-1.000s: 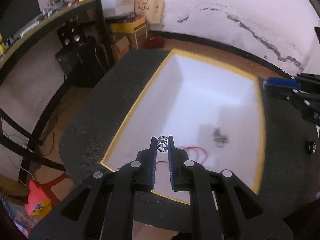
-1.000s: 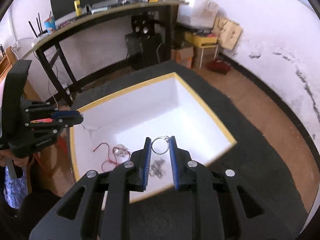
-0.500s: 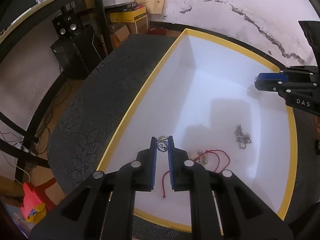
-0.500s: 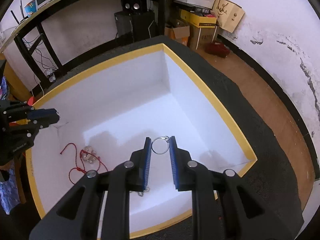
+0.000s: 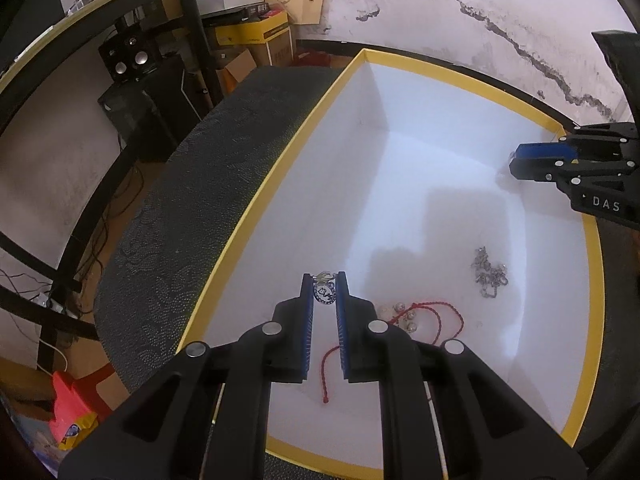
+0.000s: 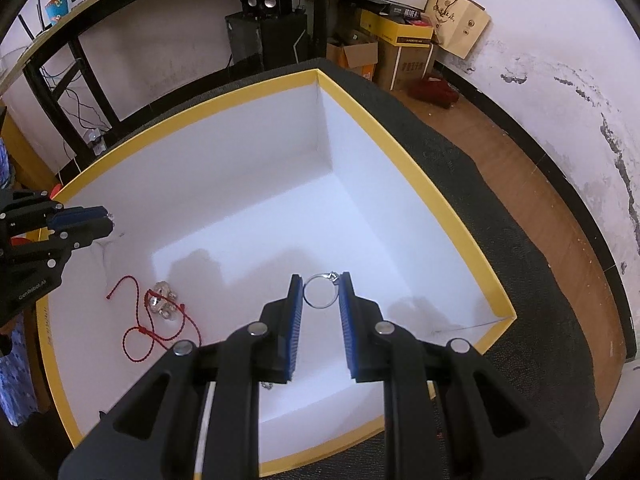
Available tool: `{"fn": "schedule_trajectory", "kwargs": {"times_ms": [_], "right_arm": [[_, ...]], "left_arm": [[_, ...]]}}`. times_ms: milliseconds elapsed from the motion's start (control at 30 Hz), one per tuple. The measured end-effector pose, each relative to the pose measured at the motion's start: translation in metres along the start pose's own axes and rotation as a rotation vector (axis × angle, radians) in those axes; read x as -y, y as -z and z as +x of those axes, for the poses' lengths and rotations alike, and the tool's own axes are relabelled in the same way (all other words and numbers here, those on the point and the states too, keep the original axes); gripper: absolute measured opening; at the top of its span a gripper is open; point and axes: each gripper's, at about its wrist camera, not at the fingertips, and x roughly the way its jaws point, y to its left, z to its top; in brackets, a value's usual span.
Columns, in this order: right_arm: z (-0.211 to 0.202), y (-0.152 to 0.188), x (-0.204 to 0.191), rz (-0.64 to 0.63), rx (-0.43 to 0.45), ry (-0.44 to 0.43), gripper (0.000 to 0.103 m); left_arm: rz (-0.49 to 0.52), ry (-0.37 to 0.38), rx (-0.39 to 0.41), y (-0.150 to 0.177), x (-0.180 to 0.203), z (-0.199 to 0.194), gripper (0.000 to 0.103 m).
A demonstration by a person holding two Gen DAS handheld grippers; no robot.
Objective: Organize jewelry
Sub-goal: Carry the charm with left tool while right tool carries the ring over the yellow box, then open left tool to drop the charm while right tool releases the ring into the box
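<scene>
A white box with a yellow rim [image 5: 256, 200] [image 6: 448, 200] sits on a dark table. My left gripper [image 5: 325, 288] is shut on a small blue-and-silver charm [image 5: 325, 293] above the box's near left part. My right gripper [image 6: 321, 291] is shut on a silver ring [image 6: 320, 292] over the box floor. In the box lie a red cord bracelet with clear beads [image 5: 420, 316] [image 6: 160, 312] and a silver chain [image 5: 488, 276]. The right gripper also shows in the left wrist view [image 5: 536, 160], and the left gripper in the right wrist view [image 6: 86, 220].
The dark patterned tablecloth [image 5: 180, 220] [image 6: 520, 260] surrounds the box. Beyond the table are a black desk frame [image 6: 80, 60], speakers [image 6: 260, 0], cardboard boxes [image 6: 400, 52] and a cracked white wall [image 5: 500, 32].
Both grippers have moved down and forward, lower over the box, each still holding its piece. The box fills more of both views.
</scene>
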Motion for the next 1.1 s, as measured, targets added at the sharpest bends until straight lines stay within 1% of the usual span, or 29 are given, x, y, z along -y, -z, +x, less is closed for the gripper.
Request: {"fn": "schedule_trajectory", "kwargs": {"times_ms": [733, 767, 800, 833, 867, 900, 933, 1033, 1100], "right_arm": [[0.005, -0.004, 0.001, -0.002, -0.015, 0.007, 0.019], [0.007, -0.005, 0.002, 0.010, -0.026, -0.002, 0.023], [0.007, -0.005, 0.005, 0.030, -0.036, -0.004, 0.036], [0.004, -0.005, 0.008, 0.048, -0.018, -0.007, 0.078], [-0.003, -0.005, 0.009, 0.056, 0.025, -0.003, 0.088], [-0.006, -0.005, 0.011, 0.057, 0.035, -0.003, 0.088], [-0.010, -0.006, 0.013, 0.068, 0.040, -0.012, 0.088], [-0.016, -0.005, 0.015, 0.071, 0.041, -0.016, 0.088], [-0.021, -0.004, 0.017, 0.073, 0.043, -0.015, 0.088]], "left_arm": [[0.017, -0.002, -0.017, -0.001, 0.004, 0.006, 0.011], [0.013, -0.003, -0.024, -0.001, 0.004, 0.006, 0.013], [0.011, -0.010, -0.031, -0.002, 0.005, 0.007, 0.027], [0.006, -0.023, -0.047, -0.003, 0.005, 0.007, 0.045], [-0.008, -0.031, -0.059, -0.003, 0.005, 0.007, 0.091], [-0.024, -0.015, -0.048, -0.003, 0.004, 0.003, 0.096], [-0.037, 0.004, -0.021, -0.002, 0.005, -0.003, 0.096], [0.004, -0.006, -0.006, -0.001, 0.015, -0.010, 0.096], [0.010, -0.008, -0.001, -0.002, 0.017, -0.014, 0.096]]}}
